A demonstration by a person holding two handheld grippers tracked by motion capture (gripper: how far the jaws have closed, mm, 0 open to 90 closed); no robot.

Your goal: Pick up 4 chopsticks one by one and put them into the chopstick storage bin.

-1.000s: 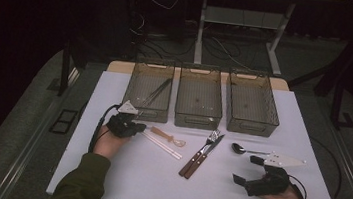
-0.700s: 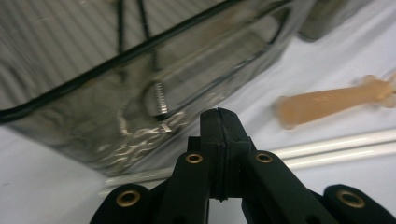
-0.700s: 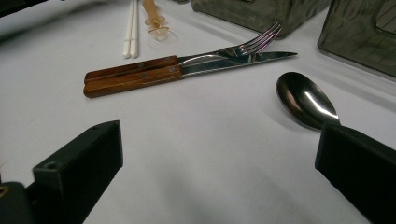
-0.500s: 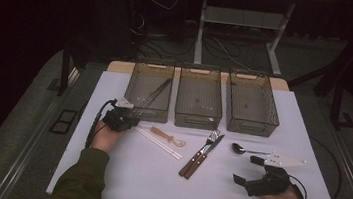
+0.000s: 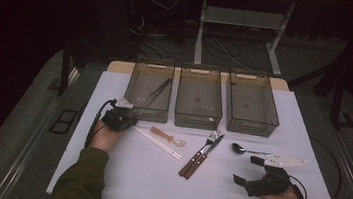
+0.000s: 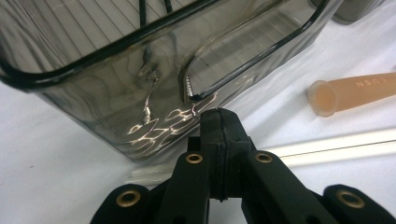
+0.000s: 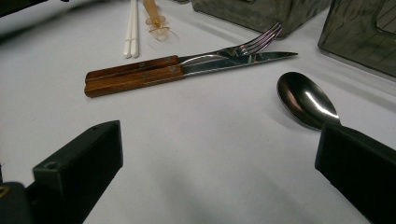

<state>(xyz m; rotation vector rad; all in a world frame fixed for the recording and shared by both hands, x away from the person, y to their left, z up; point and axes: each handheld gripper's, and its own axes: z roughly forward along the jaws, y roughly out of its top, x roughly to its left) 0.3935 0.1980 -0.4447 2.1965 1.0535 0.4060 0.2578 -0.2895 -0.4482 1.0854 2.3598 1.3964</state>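
Note:
My left gripper [image 5: 127, 118] sits at the near left corner of the left bin [image 5: 133, 108]. In the left gripper view its jaws [image 6: 219, 122] are pressed together with nothing between them, close to the bin's smoky wall [image 6: 116, 112]. White chopsticks [image 5: 158, 143] and an orange plastic spoon [image 5: 166, 136] lie just right of it. My right gripper [image 5: 247, 169] rests at the near right, wide open and empty [image 7: 219, 140]. Ahead of it lie a metal spoon [image 7: 306, 100] and a wooden-handled fork and knife [image 7: 187, 65] side by side.
Three smoky plastic bins stand in a row at the back: the left one holds dark long utensils [image 5: 154, 93], then the middle bin [image 5: 197, 119] and right bin [image 5: 251, 125]. The white table top [image 5: 145, 176] ends close to the person's sleeves.
My left gripper has shifted slightly away from the person, toward the left bin's corner, jaws still together. The right gripper has stayed where it was.

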